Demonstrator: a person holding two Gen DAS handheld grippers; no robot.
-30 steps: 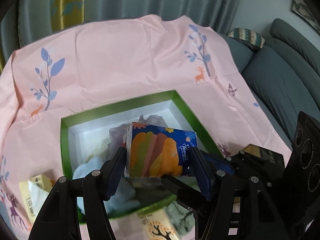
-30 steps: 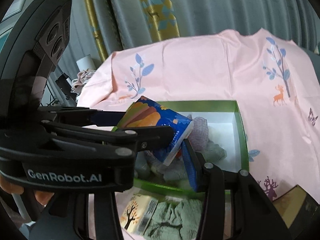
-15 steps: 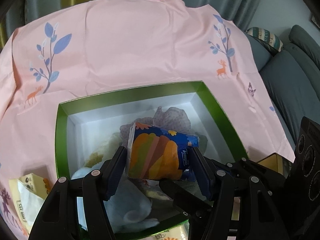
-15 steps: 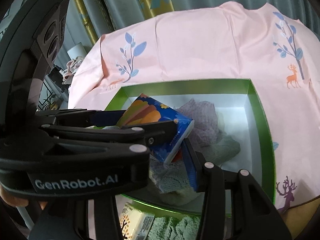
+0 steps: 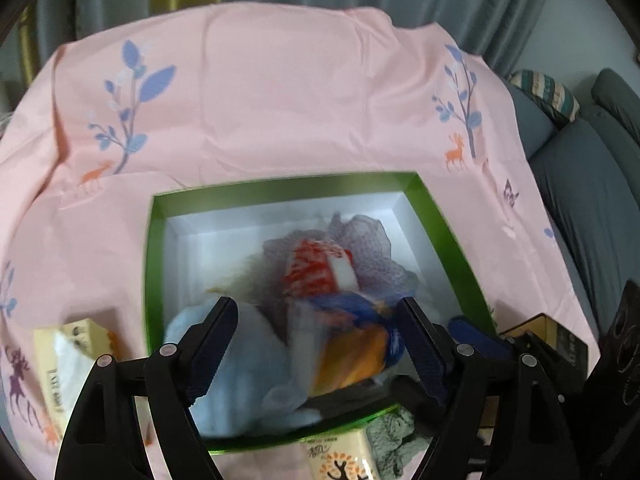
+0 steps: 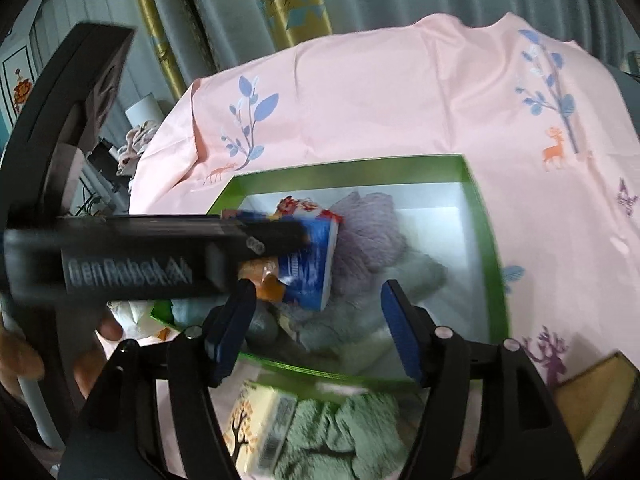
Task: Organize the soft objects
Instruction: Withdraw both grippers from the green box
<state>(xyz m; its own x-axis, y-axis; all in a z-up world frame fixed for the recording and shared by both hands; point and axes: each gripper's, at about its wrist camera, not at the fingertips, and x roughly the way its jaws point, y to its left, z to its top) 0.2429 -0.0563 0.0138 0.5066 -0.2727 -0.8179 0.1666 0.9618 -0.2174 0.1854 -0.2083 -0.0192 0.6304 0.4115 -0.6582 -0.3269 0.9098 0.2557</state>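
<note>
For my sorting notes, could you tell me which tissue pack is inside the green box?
The blue-and-orange tissue pack lies in the green box; the cream tree-printed pack sits outside its near edge.

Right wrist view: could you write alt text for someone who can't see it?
A colourful tissue pack tumbles into a green-rimmed box of soft cloths on a pink tablecloth. The right gripper has just opened its jaws, nothing between them; the left gripper reaches in from the left.
</note>
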